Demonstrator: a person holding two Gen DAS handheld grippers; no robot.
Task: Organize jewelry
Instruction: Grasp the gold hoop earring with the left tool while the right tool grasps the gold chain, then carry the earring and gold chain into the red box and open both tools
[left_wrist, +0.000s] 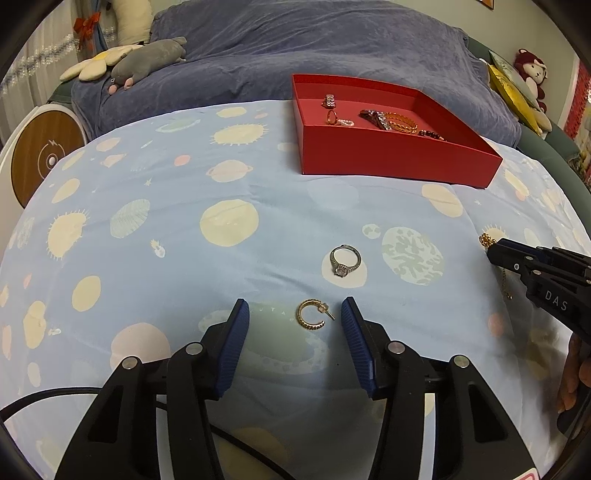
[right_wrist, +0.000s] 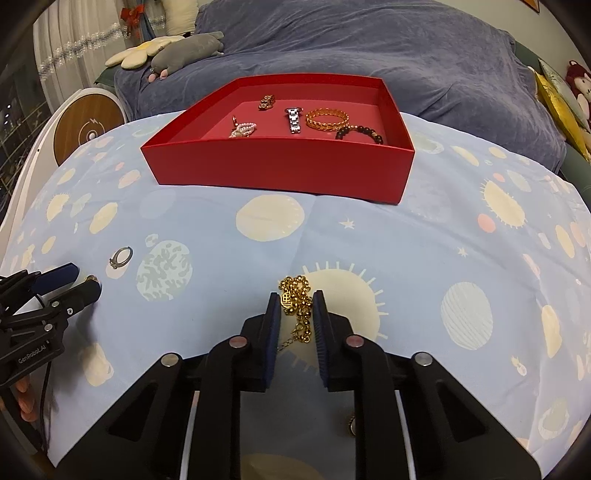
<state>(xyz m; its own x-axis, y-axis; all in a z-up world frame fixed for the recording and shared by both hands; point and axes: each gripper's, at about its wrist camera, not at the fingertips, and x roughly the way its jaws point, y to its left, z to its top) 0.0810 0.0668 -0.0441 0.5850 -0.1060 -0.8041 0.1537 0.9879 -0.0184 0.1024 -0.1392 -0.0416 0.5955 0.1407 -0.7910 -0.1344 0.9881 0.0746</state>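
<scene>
We are seeing the tray (right_wrist: 277, 166) sitting on the cloth (right_wrist: 369, 240) toward the far side, holding a bangle (right_wrist: 327, 119), a bead bracelet (right_wrist: 360, 132) and a watch band (right_wrist: 294, 120). Nearer, a ring (left_wrist: 344, 260) is lying just behind a hoop earring (left_wrist: 312, 314); a chain (right_wrist: 297, 299) is lying well to their right.
</scene>
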